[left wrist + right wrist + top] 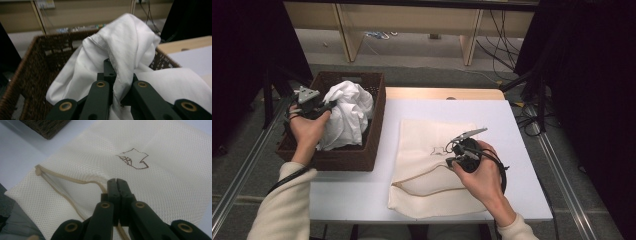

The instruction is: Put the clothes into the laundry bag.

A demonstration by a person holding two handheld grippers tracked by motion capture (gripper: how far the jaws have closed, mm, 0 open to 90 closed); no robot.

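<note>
In the high view the left gripper (pixel 323 106) pinches the white cloth (pixel 346 119) over the wicker basket (pixel 362 155), which in the left gripper view could snag the weave (pixel 35 62), while in the right gripper view the right gripper (pixel 116 185), right of the basket, clamps the mesh bag (pixel 160 182) at its drawstring (pixel 65 178) and may slip off.

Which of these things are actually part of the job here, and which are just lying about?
In use:
- white cloth, pinched by the left gripper
- wicker basket holding that cloth
- cream mesh bag on the table
- bag's drawstring, apparently nipped by the shut right gripper

Lying about:
- cables on the floor behind the table
- wooden bench legs at the back
</note>
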